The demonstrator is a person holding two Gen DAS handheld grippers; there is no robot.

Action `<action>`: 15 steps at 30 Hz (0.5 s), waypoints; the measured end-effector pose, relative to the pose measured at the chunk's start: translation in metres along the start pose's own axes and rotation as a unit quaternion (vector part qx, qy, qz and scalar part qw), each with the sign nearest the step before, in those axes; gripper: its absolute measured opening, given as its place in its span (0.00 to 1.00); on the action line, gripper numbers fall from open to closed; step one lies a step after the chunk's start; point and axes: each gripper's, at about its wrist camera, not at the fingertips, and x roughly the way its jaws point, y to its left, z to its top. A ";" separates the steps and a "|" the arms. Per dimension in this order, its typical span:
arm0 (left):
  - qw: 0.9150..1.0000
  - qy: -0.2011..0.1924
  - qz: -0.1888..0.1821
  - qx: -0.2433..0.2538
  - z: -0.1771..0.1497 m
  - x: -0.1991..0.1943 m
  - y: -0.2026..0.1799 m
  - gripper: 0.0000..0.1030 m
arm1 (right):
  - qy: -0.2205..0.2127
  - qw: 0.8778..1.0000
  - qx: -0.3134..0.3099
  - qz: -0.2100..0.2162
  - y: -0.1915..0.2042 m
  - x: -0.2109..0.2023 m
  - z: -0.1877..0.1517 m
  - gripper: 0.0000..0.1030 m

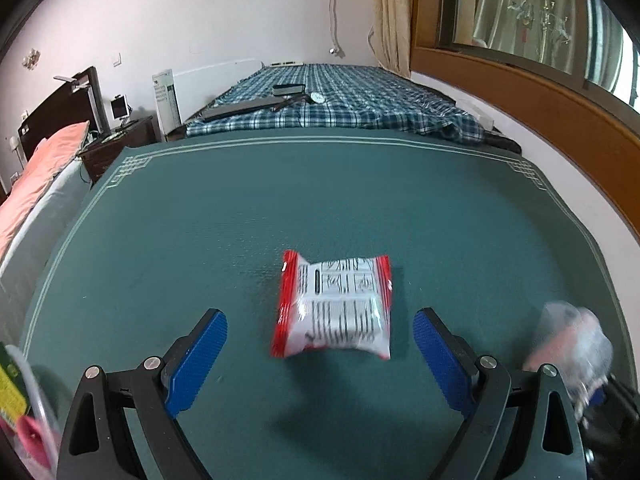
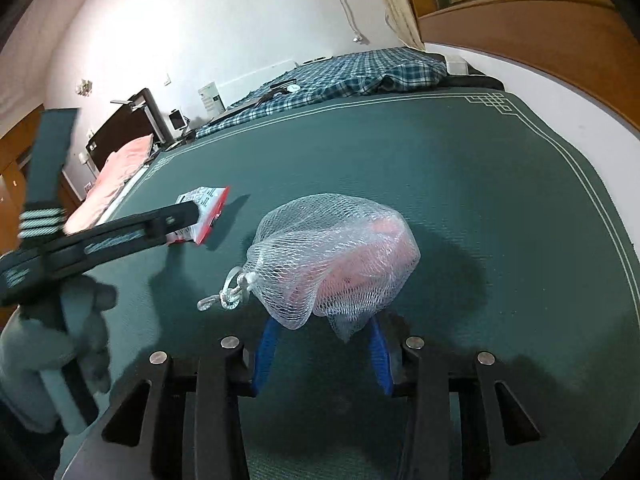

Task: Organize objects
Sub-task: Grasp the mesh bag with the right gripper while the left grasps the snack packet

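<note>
Left wrist view: the left gripper (image 1: 320, 350) is spread wide, its blue pads (image 1: 200, 360) well apart and touching nothing. The snack packet (image 1: 334, 304), white with red sealed edges and black print, lies on the green counter (image 1: 280, 200) between and just beyond the two pads, clear of both. To the right of the packet, near the right pad, the mesh bag (image 1: 570, 340) appears blurred. A green and yellow package (image 1: 10, 384) shows at the left edge, partly cut off. Beyond the counter's far edge lies a plaid bed cover (image 1: 340, 100).

Right wrist view: the right gripper (image 2: 320, 354) is partly closed, pinching the lower edge of the mesh bag (image 2: 336, 256) between its blue pads (image 2: 264, 356). The bag, white netting around pink contents, rests on the counter (image 2: 480, 160), with its knotted cord and ring (image 2: 228, 296) lying to its left. Left of the bag, the left gripper (image 2: 184, 216) reaches over the snack packet (image 2: 208, 208), hiding part of it. A gloved hand (image 2: 60, 344) holds that gripper's handle.
</note>
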 end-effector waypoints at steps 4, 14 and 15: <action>1.000 0.012 0.002 -0.002 0.006 0.016 -0.001 0.94 | -0.001 1.000 0.001 0.002 0.000 0.000 0.000 0.41; 1.000 0.018 -0.003 -0.007 0.009 0.027 0.005 0.56 | -0.001 1.000 0.004 0.004 0.000 -0.001 -0.002 0.41; 1.000 0.018 -0.005 -0.009 0.008 0.026 0.006 0.54 | -0.002 1.000 0.004 0.005 0.000 -0.002 -0.002 0.40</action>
